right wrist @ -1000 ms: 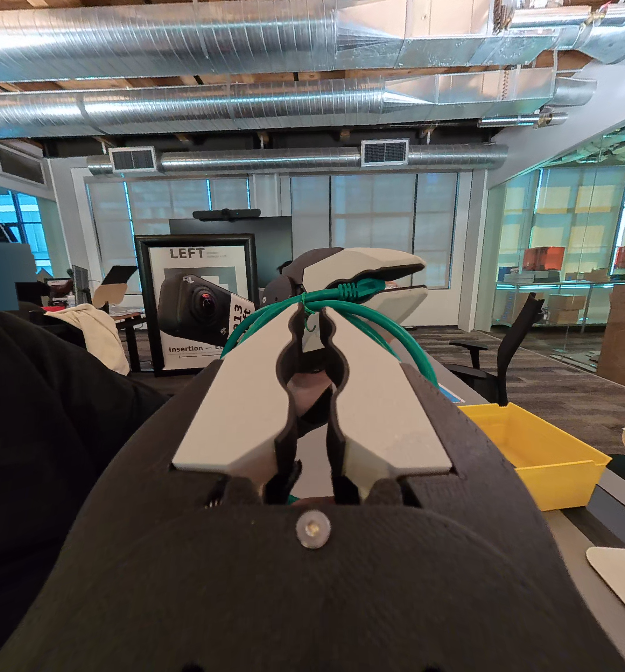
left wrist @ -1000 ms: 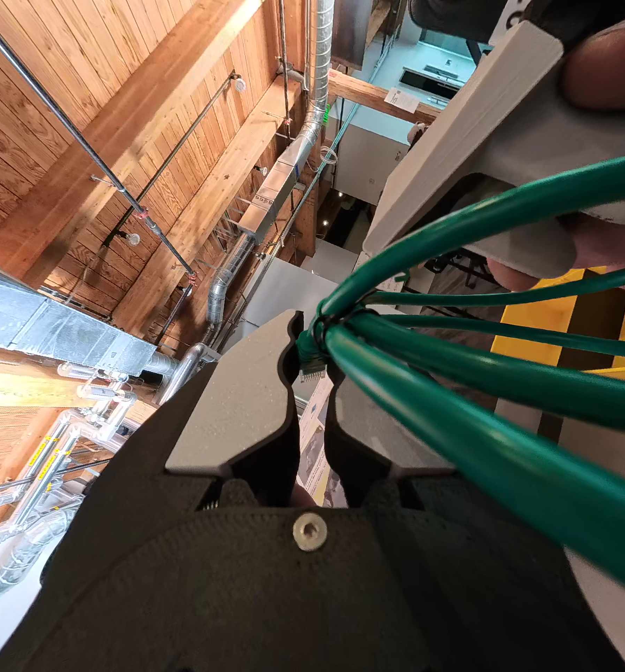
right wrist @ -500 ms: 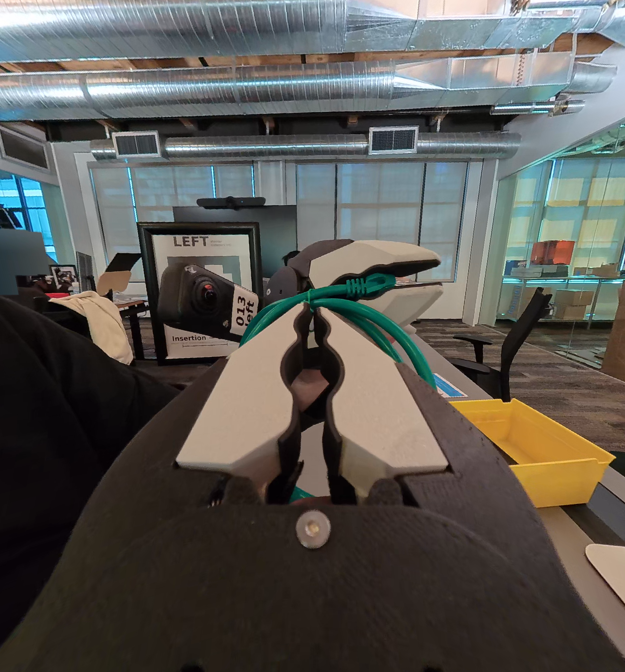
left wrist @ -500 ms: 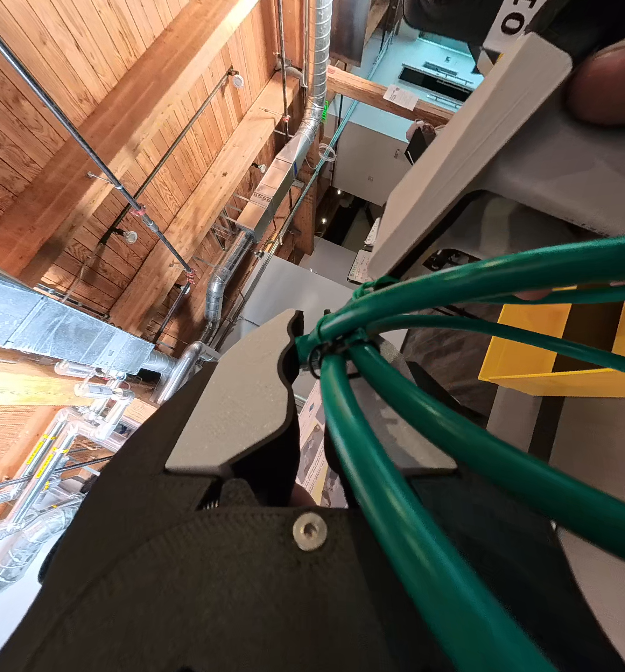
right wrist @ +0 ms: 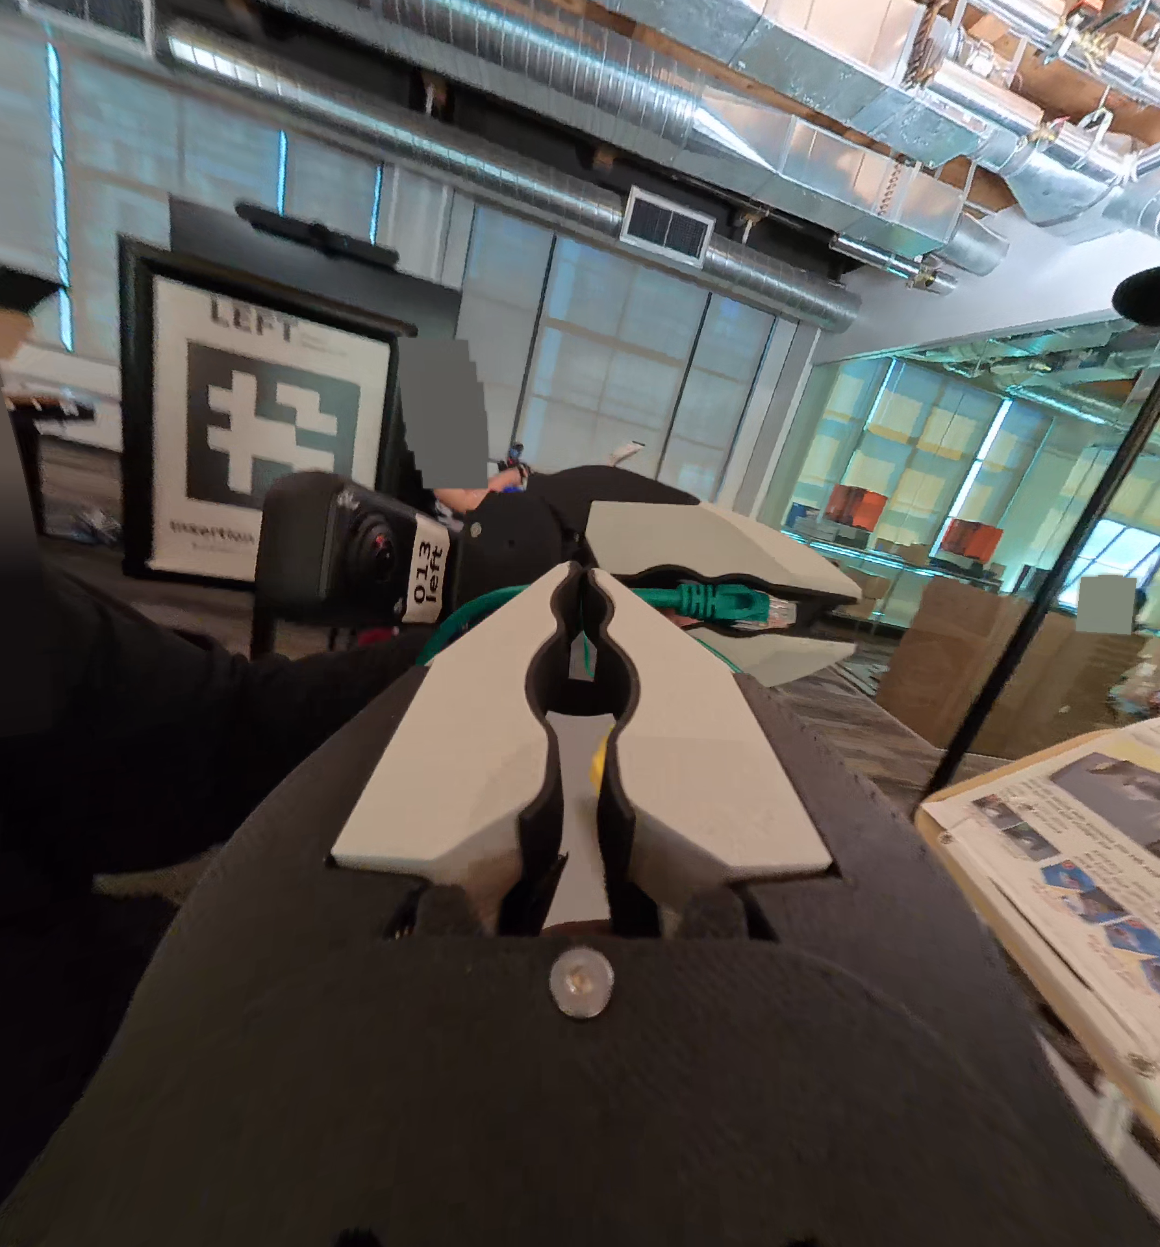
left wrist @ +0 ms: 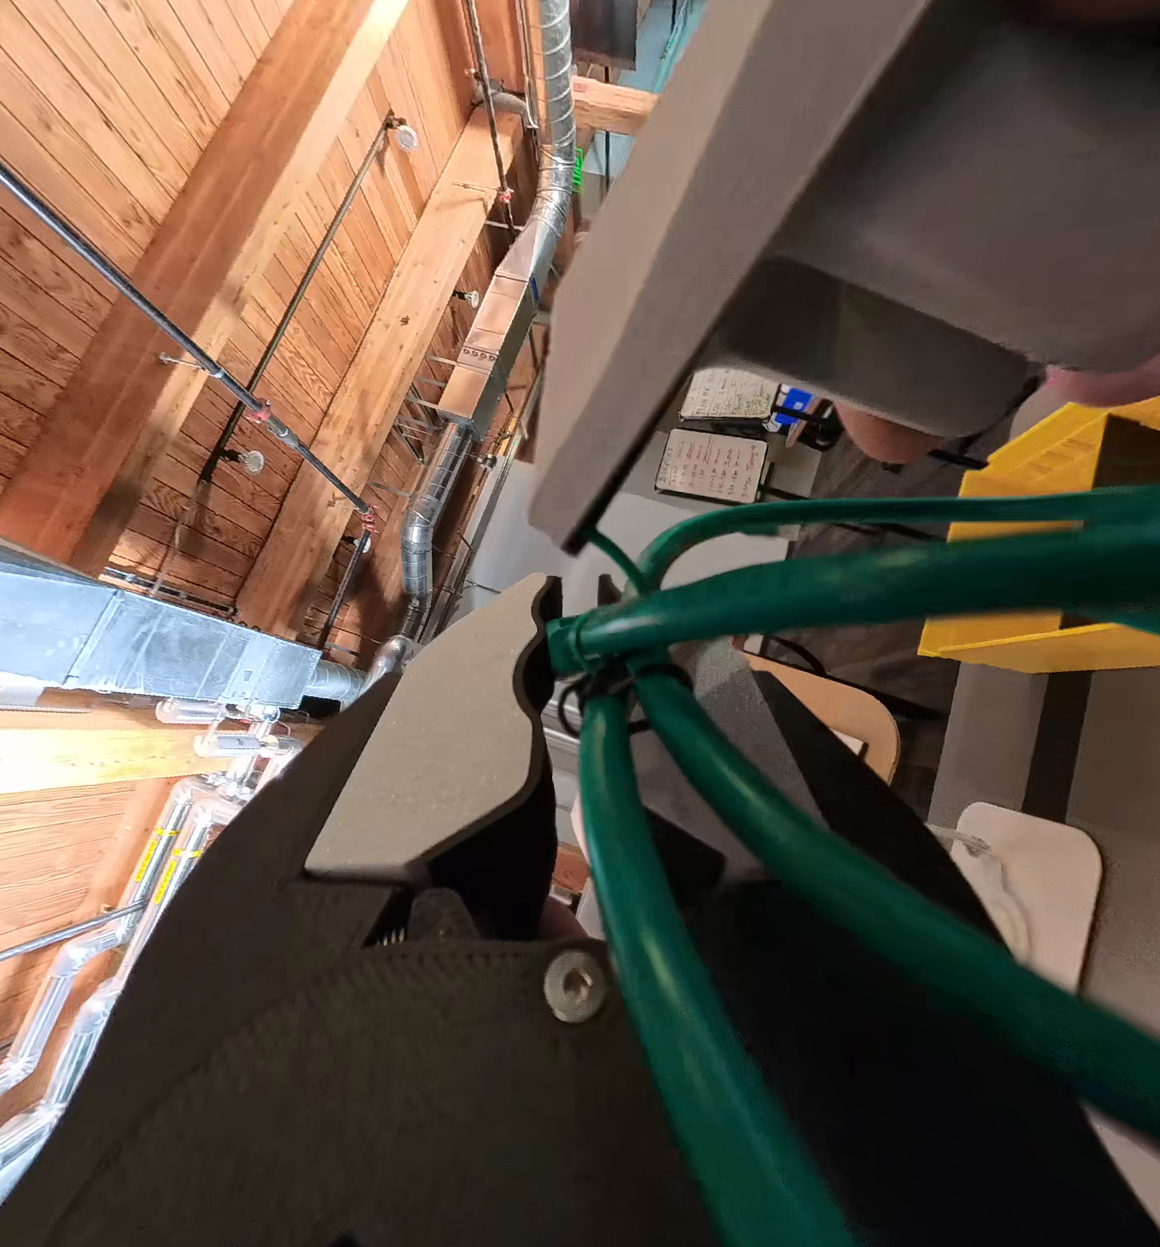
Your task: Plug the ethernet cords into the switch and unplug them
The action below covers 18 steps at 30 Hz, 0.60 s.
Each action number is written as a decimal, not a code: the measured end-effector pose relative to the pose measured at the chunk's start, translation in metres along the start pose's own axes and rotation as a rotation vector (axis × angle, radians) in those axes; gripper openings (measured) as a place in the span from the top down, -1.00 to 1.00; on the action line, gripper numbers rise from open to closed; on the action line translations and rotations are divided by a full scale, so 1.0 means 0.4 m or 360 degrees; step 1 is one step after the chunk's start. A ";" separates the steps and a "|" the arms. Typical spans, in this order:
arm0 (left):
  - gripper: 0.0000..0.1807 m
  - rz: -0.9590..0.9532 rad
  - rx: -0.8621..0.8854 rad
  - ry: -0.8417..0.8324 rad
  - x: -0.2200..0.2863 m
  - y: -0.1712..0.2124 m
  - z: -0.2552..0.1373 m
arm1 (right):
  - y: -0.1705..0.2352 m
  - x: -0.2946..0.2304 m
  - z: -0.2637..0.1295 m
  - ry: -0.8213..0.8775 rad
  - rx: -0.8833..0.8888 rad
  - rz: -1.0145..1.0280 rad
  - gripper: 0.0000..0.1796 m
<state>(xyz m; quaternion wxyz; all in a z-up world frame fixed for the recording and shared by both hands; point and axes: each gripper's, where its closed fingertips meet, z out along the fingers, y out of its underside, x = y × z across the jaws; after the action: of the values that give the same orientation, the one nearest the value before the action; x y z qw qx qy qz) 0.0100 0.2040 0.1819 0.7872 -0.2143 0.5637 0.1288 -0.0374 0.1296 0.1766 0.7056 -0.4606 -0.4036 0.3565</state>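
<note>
A coiled green ethernet cord (left wrist: 901, 573) is bound at one spot by a thin green twist tie (left wrist: 608, 550). My left gripper (left wrist: 581, 587) is shut on the bundle at that bound spot. In the right wrist view the left gripper (right wrist: 834, 624) holds the cord's green plug (right wrist: 719, 600) between its jaws, clear tip pointing right. My right gripper (right wrist: 581, 573) is shut on the thin tie wire (right wrist: 589, 651), close in front of the left gripper. One of its grey fingers (left wrist: 766, 270) fills the upper right of the left wrist view. No switch is in view.
A yellow bin (left wrist: 1036, 634) and a white pad (left wrist: 1029, 877) lie on the grey table below. A wooden tabletop with printed papers (right wrist: 1070, 843) is at the right, beside a black pole (right wrist: 1070, 513). A framed poster (right wrist: 260, 438) and a person stand behind. Spacing between my two grippers at the tips: around 8 cm.
The right gripper has swung and tilted, drawing the thin tie wire out from the bundle. The left gripper has turned, so the plug now shows side-on, and the right finger looms closer.
</note>
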 end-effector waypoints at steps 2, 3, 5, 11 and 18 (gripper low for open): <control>0.89 -0.0034 -0.0004 0.0022 0.002 -0.001 0.001 | 0.012 -0.011 0.007 0.0008 -0.0082 -0.0094 1.00; 0.89 -0.0049 -0.0006 0.0024 0.000 -0.001 0.001 | 0.015 -0.015 0.007 0.0006 -0.0110 -0.0123 1.00; 0.90 -0.0114 -0.0014 0.0038 -0.004 -0.002 0.001 | 0.021 -0.020 0.005 -0.0002 -0.0141 -0.0168 1.00; 0.90 -0.0201 -0.0019 0.0043 -0.005 0.002 0.004 | 0.055 -0.009 -0.001 0.0100 -0.0333 -0.0402 1.00; 0.90 -0.0295 0.0029 0.0023 -0.016 -0.011 0.006 | 0.028 0.008 -0.028 0.0154 -0.0245 -0.0448 0.84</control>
<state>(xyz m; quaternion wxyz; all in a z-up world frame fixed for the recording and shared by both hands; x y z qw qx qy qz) 0.0119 0.2015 0.1896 0.7936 -0.2592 0.5482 0.0486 -0.0276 0.1320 0.1642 0.7299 -0.4689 -0.4557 0.1995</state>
